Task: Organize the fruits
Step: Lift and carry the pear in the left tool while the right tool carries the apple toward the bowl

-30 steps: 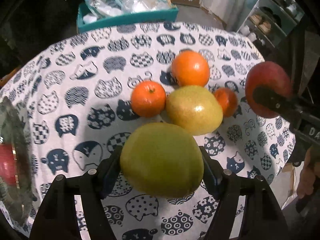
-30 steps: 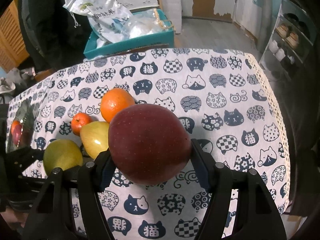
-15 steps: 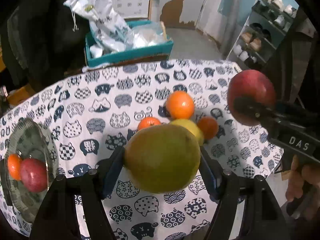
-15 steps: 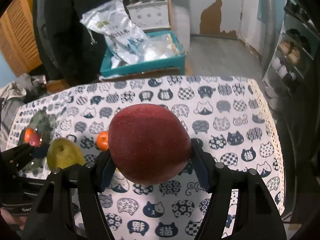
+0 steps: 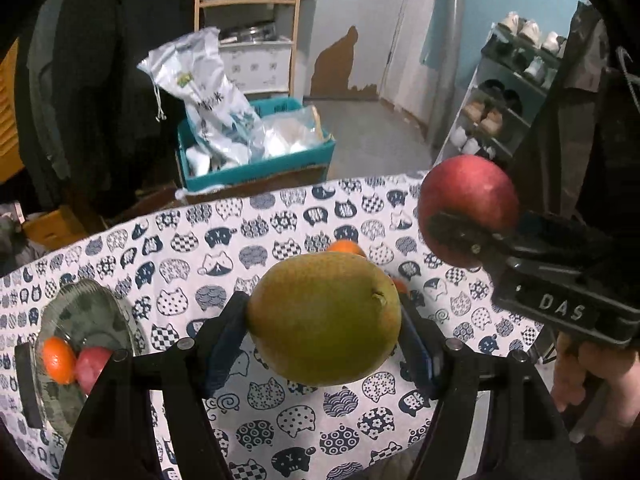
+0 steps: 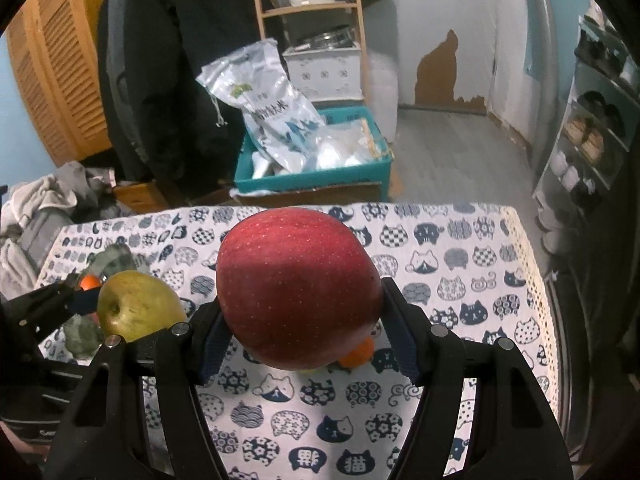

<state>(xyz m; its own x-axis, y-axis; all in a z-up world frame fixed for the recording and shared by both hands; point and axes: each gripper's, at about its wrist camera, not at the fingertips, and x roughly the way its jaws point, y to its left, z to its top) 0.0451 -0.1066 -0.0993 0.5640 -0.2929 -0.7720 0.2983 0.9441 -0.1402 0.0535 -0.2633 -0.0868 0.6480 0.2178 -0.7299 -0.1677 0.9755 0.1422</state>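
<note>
Cat-print desk (image 5: 280, 224): left tool (image 5: 324, 320) clamped on pear (image 5: 324, 318), right tool (image 6: 298, 300) on apple (image 6: 296, 288). Keep grips firm, lower gently into bowl (image 5: 86, 316) at left edge.

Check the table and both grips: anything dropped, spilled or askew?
Nothing stands out. The pear sits squarely in the left gripper, the apple in the right gripper, both clear of the tablecloth. The glass bowl is upright with an orange and a red fruit inside.
</note>
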